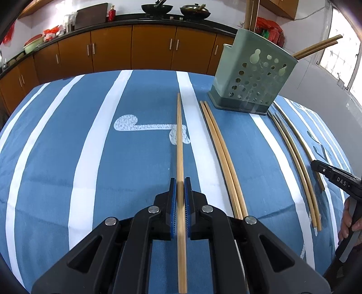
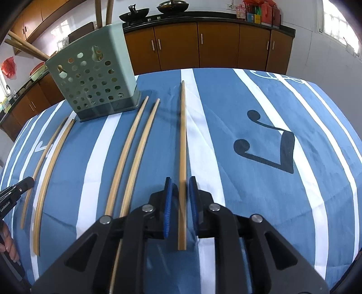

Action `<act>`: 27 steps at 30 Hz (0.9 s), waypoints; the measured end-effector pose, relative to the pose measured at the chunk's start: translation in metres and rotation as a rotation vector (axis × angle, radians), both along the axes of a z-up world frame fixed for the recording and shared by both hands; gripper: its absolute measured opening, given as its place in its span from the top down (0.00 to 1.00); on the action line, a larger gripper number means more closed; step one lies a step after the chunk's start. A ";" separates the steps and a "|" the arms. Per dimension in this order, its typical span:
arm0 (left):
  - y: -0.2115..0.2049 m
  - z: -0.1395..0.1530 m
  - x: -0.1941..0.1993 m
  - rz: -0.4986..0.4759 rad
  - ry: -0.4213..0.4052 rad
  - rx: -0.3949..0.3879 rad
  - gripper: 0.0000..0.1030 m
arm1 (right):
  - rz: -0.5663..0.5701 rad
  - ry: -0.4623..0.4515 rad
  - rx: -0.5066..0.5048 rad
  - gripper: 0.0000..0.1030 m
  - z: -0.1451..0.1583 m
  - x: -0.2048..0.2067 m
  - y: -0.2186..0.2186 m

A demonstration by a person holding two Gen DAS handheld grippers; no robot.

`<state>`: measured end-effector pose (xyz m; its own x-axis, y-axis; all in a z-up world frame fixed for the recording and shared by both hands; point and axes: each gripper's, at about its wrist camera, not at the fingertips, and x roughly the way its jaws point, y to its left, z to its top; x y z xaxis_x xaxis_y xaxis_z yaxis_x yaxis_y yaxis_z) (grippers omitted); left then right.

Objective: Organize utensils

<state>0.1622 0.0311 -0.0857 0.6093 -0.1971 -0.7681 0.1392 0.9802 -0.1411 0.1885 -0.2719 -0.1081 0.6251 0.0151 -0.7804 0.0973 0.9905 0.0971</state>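
A green perforated utensil holder [image 1: 251, 79] stands on the blue striped tablecloth [image 1: 67, 147], with chopsticks sticking out of it; it also shows in the right wrist view [image 2: 95, 79]. My left gripper [image 1: 180, 181] has its blue pads tight against a wooden chopstick [image 1: 179, 140] that runs between them. My right gripper [image 2: 181, 181] straddles another chopstick [image 2: 182, 140] lying on the cloth, with small gaps between it and the pads. Two pairs of chopsticks [image 1: 224, 158] [image 1: 296, 162] lie between the grippers. The right gripper's tip also shows in the left wrist view [image 1: 316, 164].
Brown kitchen cabinets [image 1: 153, 47] with a black counter run behind the table. Woks [image 1: 156, 9] sit on the stove. The tablecloth [image 2: 316, 135] extends to the right with a black note print [image 2: 271, 147]. The left gripper's tip [image 2: 27, 181] shows at the left edge.
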 end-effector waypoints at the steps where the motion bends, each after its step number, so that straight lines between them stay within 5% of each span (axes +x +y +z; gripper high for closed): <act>1: 0.000 0.000 -0.001 0.000 0.000 0.000 0.93 | 0.001 0.001 0.000 0.83 0.000 -0.001 0.000; 14: -0.014 -0.003 0.024 0.041 -0.016 0.069 0.93 | -0.017 -0.017 -0.013 0.92 0.000 0.017 -0.003; 17: -0.007 0.001 0.026 0.051 -0.008 0.003 0.91 | -0.011 -0.016 0.012 0.90 0.002 0.015 -0.005; 19: -0.004 0.006 0.020 0.043 -0.028 0.005 0.83 | -0.004 -0.032 0.017 0.75 0.005 0.007 -0.005; 21: -0.003 0.008 0.015 0.040 -0.035 0.013 0.70 | -0.004 -0.037 0.021 0.74 0.006 0.000 -0.007; 27: -0.003 0.008 -0.004 0.016 -0.037 0.016 0.70 | -0.001 -0.035 0.029 0.74 0.006 -0.013 -0.006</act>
<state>0.1580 0.0278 -0.0776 0.6405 -0.1747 -0.7479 0.1280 0.9845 -0.1203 0.1754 -0.2775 -0.1019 0.6522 0.0364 -0.7571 0.0946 0.9871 0.1290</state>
